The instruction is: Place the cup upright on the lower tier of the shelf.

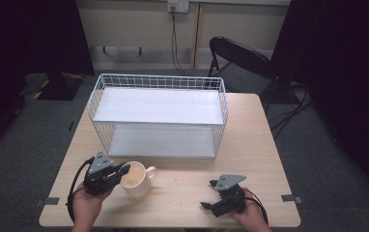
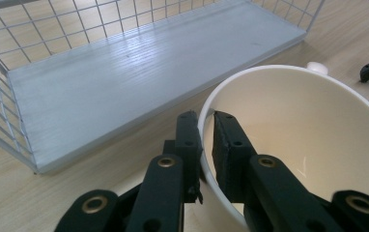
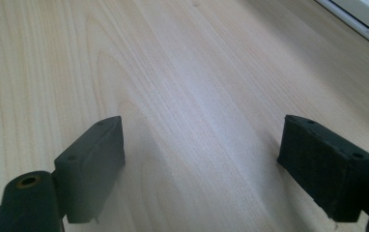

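One cream mug (image 2: 308,145), empty, rim pinched by left gripper (image 2: 206,140)

Both tools are matte black. The left gripper (image 1: 123,170) and the right gripper (image 1: 209,194) each carry a grey three-cornered plate on top, dotted with small dark screw holes, and a black cable loops out behind each body. Seen from the left gripper (image 2: 206,137) view, its jaws are flat rectangular blocks on jointed black links, with brass-coloured pivot rings and small recessed holes behind the tips. The right gripper (image 3: 199,169) has the same blocky pads, with one brass ring behind the left pad. The hands (image 1: 87,205) are bare, with no sleeves in sight.
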`<state>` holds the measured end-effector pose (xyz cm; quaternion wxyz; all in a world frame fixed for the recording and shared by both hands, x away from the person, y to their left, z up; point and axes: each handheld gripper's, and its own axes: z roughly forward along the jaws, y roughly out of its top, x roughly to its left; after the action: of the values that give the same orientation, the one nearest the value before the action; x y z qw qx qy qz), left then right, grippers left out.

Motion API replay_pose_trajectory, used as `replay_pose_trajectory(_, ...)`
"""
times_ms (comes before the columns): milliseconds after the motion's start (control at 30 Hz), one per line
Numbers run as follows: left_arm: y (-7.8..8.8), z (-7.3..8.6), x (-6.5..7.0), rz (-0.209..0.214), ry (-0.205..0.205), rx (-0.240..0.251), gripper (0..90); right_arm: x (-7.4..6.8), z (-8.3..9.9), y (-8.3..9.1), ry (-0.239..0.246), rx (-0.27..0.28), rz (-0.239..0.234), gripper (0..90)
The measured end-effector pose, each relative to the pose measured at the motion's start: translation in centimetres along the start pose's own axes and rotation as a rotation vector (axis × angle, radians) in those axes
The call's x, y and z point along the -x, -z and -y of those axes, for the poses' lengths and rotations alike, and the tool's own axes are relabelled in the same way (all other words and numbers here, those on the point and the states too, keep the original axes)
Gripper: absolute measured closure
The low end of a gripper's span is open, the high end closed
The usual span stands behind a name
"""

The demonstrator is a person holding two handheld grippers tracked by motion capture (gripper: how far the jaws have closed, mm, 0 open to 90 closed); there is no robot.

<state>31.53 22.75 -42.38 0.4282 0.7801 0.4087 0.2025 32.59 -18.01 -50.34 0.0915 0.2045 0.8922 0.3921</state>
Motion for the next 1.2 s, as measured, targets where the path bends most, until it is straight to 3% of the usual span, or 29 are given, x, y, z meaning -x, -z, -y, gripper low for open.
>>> replay_pose_trajectory(467, -0.6, -0.9, -0.7, -0.023, 0.01, 0.014, 81.8, 0.0, 0.0, 0.0, 0.0, 0.0, -0.001, 15.6)
replay_pose_trajectory(1200, -1.5, -2.5, -2.1, -0.107, 0.051, 0.047, 81.8, 0.0, 0.0, 0.0, 0.0, 0.0, -0.001, 15.7)
